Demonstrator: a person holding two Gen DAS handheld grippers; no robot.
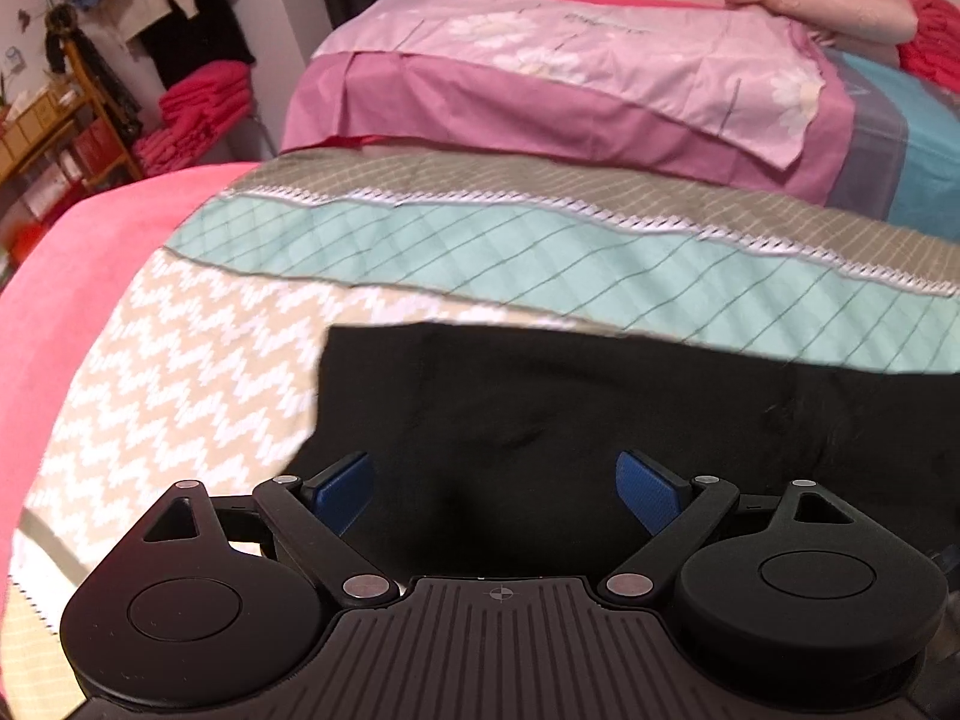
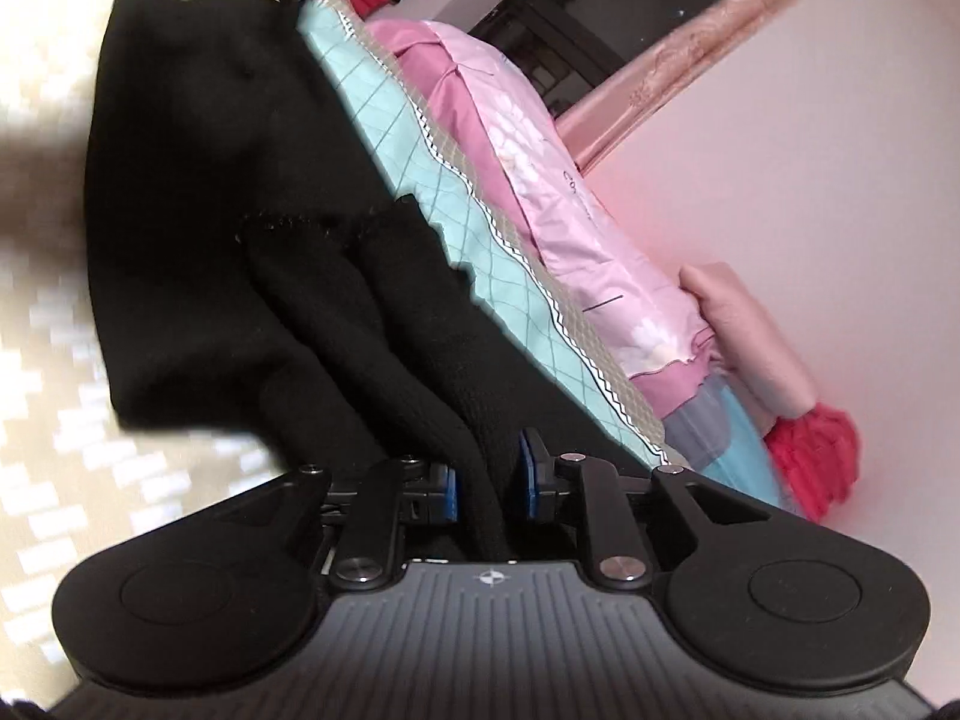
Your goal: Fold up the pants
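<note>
Black pants (image 1: 588, 408) lie flat on the patterned bedspread (image 1: 180, 372) in the left wrist view. My left gripper (image 1: 495, 492) hovers over their near part, its blue pads (image 1: 651, 495) spread wide with only flat cloth below them. The right wrist view is rolled on its side. There the pants (image 2: 228, 210) stretch away from me, and a thick bunched fold of them (image 2: 480, 456) runs between the blue pads (image 2: 528, 480) of my right gripper (image 2: 487, 483), which is shut on it.
A folded pink and purple quilt (image 1: 570, 78) lies beyond the pants, with a pink pillow (image 1: 822, 0) and red cloth (image 1: 936, 42) at the back right. A wooden shelf (image 1: 54, 138) and a stack of red fabric (image 1: 198, 114) stand at the far left. A teal checked band (image 1: 480, 252) crosses the bed.
</note>
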